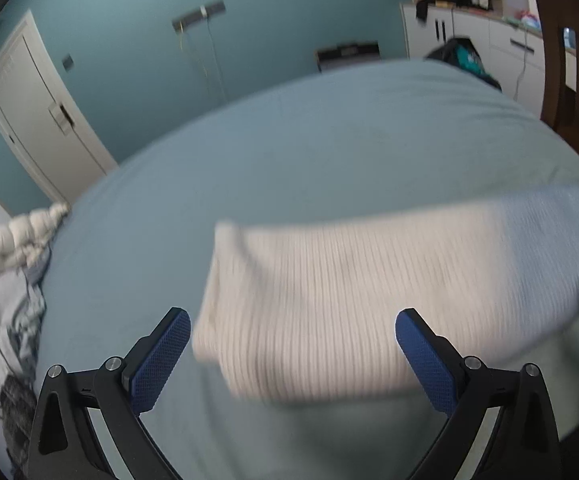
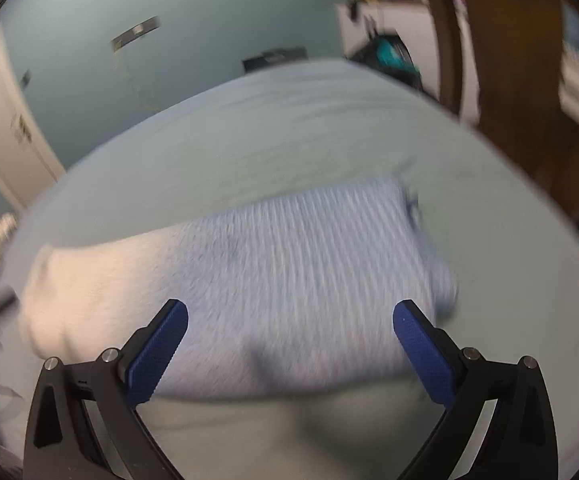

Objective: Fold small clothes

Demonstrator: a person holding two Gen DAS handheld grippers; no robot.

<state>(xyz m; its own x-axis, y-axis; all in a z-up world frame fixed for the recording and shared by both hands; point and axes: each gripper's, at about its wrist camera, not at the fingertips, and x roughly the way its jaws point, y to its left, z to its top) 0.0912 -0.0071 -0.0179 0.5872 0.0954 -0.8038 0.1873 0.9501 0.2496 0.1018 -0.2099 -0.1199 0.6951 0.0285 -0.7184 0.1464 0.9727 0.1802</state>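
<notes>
A folded white ribbed knit garment point(image 1: 353, 296) lies flat on the pale blue-green sheet point(image 1: 289, 152). My left gripper point(image 1: 292, 354) is open and empty, hovering just above the garment's near left part. In the right wrist view the same garment point(image 2: 273, 280) fills the middle. My right gripper point(image 2: 290, 348) is open and empty above the garment's near edge. Both views are motion-blurred.
A heap of other clothes point(image 1: 13, 280) lies at the sheet's left edge. A white door point(image 1: 37, 112) and teal wall stand behind. White cabinets point(image 1: 469, 28) and a brown chair point(image 1: 569, 72) are at the far right.
</notes>
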